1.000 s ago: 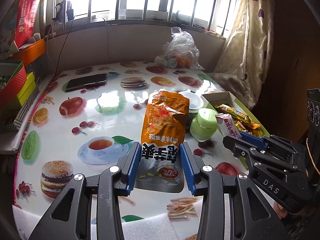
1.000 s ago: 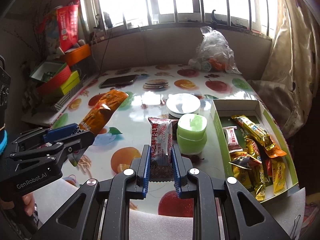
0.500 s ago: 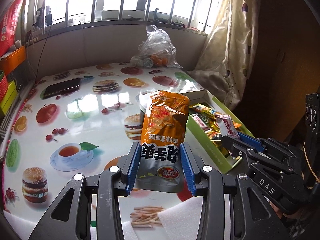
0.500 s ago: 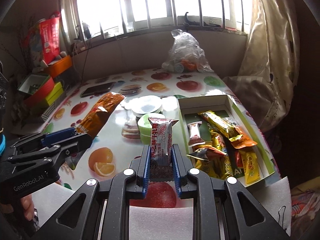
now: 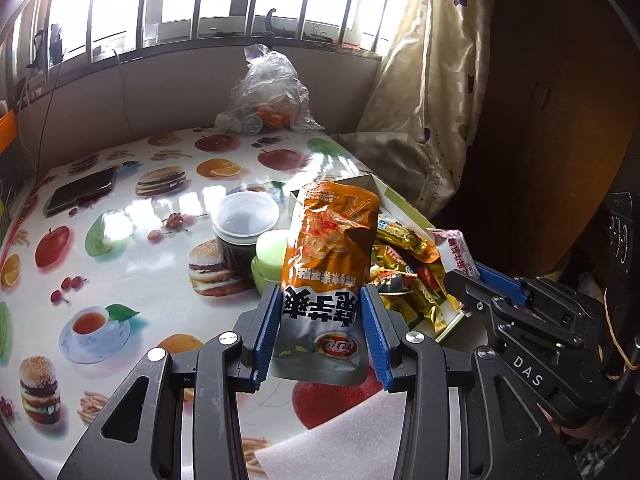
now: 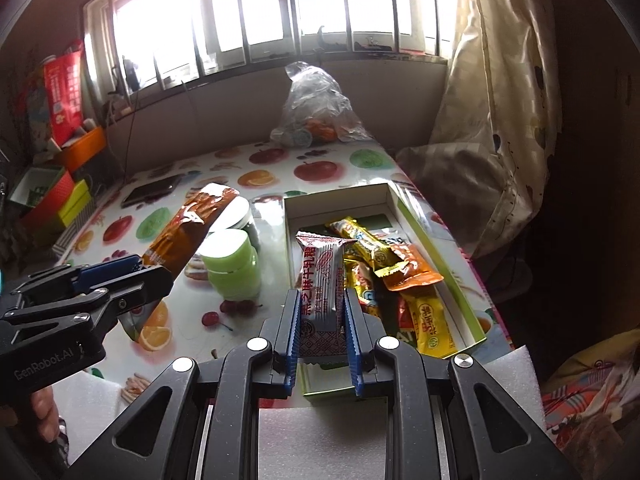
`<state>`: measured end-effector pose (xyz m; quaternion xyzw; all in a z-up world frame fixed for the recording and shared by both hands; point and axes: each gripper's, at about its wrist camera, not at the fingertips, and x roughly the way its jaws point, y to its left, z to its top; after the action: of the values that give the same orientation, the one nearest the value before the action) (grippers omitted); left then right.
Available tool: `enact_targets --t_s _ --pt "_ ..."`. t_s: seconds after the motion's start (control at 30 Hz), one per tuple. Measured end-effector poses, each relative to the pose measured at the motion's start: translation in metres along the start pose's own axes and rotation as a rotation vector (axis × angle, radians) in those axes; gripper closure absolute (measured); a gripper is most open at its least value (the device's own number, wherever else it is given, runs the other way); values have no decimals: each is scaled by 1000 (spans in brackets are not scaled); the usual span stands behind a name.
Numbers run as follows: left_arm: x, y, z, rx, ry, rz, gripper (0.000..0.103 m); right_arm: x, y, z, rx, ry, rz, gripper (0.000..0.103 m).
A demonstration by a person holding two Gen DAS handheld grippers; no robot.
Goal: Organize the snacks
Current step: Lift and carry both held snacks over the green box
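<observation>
Both tongs were carrying snacks toward the box point(image 6: 416, 220) at the surface's right edge: left tongs point(image 5: 320, 332) clamped the chip bag point(image 5: 328, 248), right tongs point(image 6: 322, 330) the nougat bar point(image 6: 322, 280). Next, likely a lowering and release inside.

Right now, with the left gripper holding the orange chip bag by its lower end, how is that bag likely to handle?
The orange chip bag stands up from the left gripper unsupported, so it is probably light and air-puffed. Its creased top suggests soft, crushable film. The glossy surface may slip.

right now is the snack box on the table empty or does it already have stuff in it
Partly filled. The open box holds a heap of yellow and orange wrapped snacks, with bare floor showing at its far end.
</observation>
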<state>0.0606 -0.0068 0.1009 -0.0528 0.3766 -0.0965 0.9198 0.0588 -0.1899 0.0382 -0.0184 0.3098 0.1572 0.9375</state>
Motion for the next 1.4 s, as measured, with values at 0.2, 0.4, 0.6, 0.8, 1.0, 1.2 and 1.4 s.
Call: enact_targets --t_s 0.2,0.4,0.6,0.8,1.0,1.2,1.4 --pt "10 -8 10 3 4 -18 61 3 -12 0 12 5 -22 84" --pt "26 -14 23 -6 15 -34 61 9 -23 5 18 10 -42 84" --pt "52 -17 38 -23 42 -39 61 24 -36 9 28 34 -67 84" --pt "80 -24 46 -19 79 -30 61 41 -47 9 24 64 -93 84" --pt "106 -29 47 -20 122 -23 61 56 -55 11 -12 78 -147 84" --pt "124 -32 48 -13 150 -12 61 67 -64 8 0 96 -148 84" --pt "138 -37 52 -10 167 -4 61 72 -69 7 -3 92 -146 84"
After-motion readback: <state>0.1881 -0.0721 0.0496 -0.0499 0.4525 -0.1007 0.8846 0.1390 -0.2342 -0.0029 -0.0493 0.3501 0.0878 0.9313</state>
